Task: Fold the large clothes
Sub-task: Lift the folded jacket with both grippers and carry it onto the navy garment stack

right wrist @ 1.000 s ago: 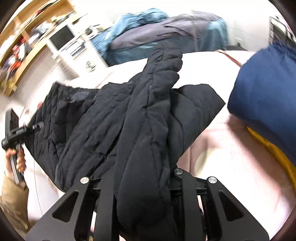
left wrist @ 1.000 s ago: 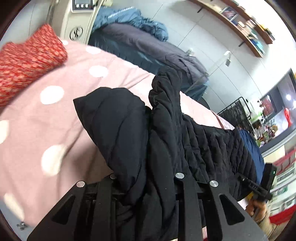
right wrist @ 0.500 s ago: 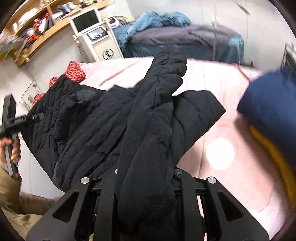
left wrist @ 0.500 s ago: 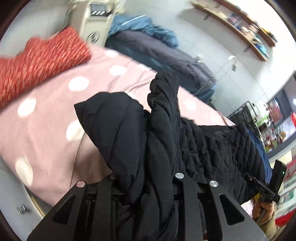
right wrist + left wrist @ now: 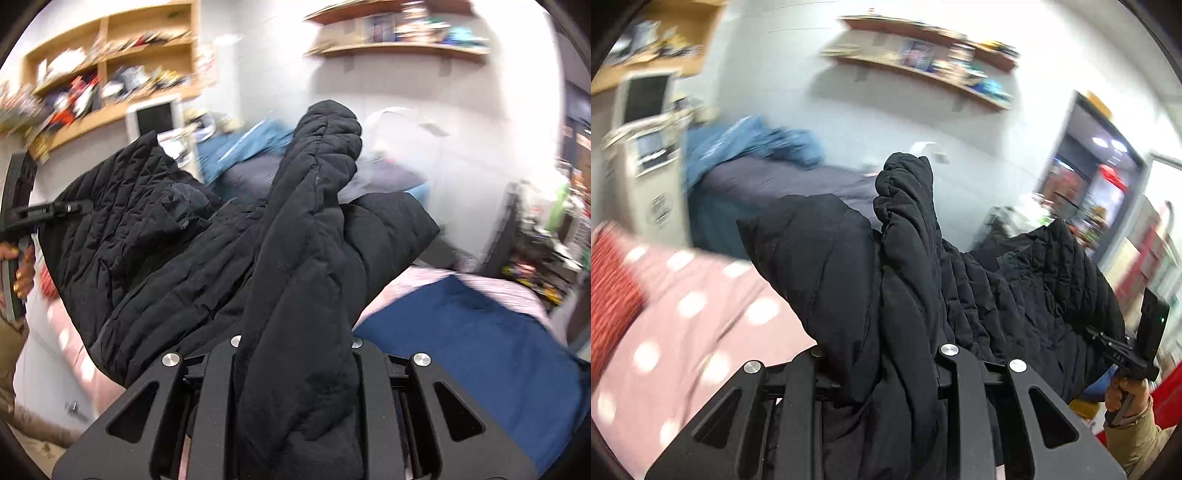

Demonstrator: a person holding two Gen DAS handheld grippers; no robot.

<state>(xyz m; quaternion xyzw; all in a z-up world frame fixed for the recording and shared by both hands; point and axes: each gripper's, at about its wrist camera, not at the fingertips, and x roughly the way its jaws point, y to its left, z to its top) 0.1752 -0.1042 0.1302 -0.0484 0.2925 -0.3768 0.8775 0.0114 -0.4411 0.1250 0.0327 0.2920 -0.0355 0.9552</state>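
A black quilted puffer jacket (image 5: 1004, 295) hangs in the air between both grippers, above a pink bed cover with white dots (image 5: 683, 314). My left gripper (image 5: 882, 373) is shut on a bunched fold of the jacket, which spills up and over its fingers. The right gripper (image 5: 295, 362) is likewise shut on another thick fold of the jacket (image 5: 177, 243). Each wrist view shows the other gripper at the frame edge, held by a hand: the right gripper (image 5: 1126, 354) in the left wrist view, the left gripper (image 5: 40, 214) in the right wrist view. The fingertips are buried in fabric.
A red patterned cushion (image 5: 609, 288) lies at the bed's left. A folded navy garment (image 5: 480, 339) sits on the bed at right. Behind stand a second bed with grey and blue bedding (image 5: 768, 173), a white machine with a screen (image 5: 642, 147) and wall shelves (image 5: 110, 74).
Both grippers have risen with the jacket, lifting it off the bed. The views have tilted upward, showing the wall and shelves where the pink cover filled the frames before.
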